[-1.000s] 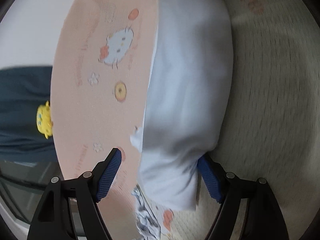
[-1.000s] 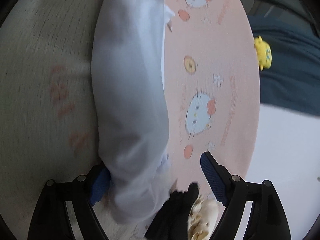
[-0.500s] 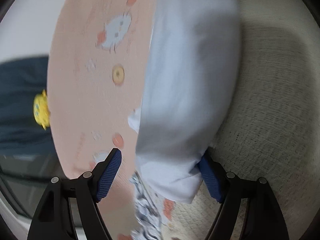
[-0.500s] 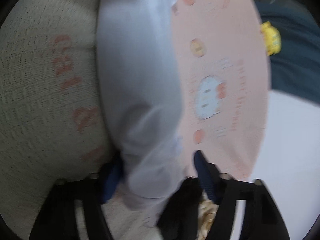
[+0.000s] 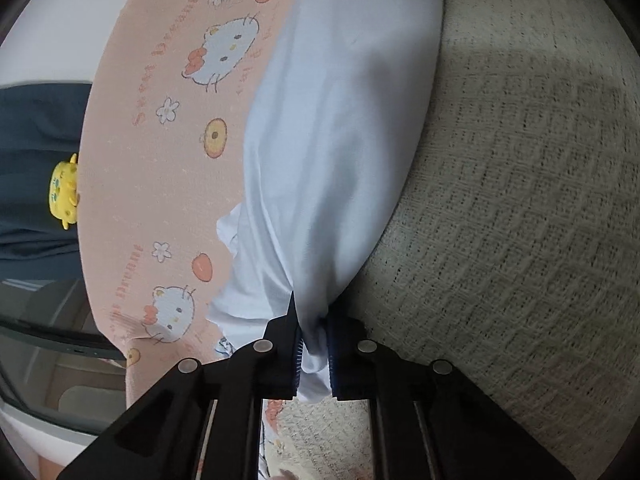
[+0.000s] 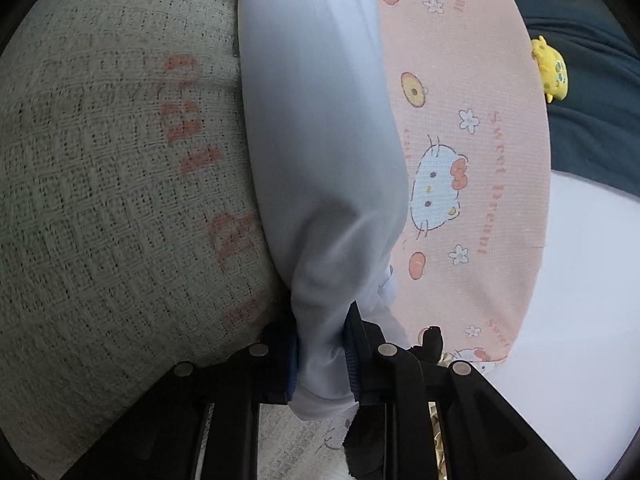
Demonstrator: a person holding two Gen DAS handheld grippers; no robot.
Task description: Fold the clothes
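Observation:
A pale white-blue garment lies in a long roll along the seam between a pink cat-print sheet and a cream waffle blanket. In the left wrist view the garment [image 5: 336, 140] runs away from my left gripper [image 5: 314, 332], whose blue pads are shut on its bunched near end. In the right wrist view the other end of the garment [image 6: 320, 140] sits between the pads of my right gripper [image 6: 322, 356]. Its jaws are closing and the pads press on the cloth. A tuft of fabric sticks out behind each pair of pads.
The pink cat-print sheet [image 5: 160, 160] [image 6: 460, 140] lies on one side of the garment, the cream waffle blanket [image 5: 520, 200] [image 6: 100, 200] on the other. A yellow plush toy [image 5: 62, 190] [image 6: 552, 68] rests on dark blue cloth [image 5: 36, 140] beyond the sheet.
Both grippers stood open around the ends of the garment and have closed on it. The cloth is now pinched into a narrow bunch at each end.

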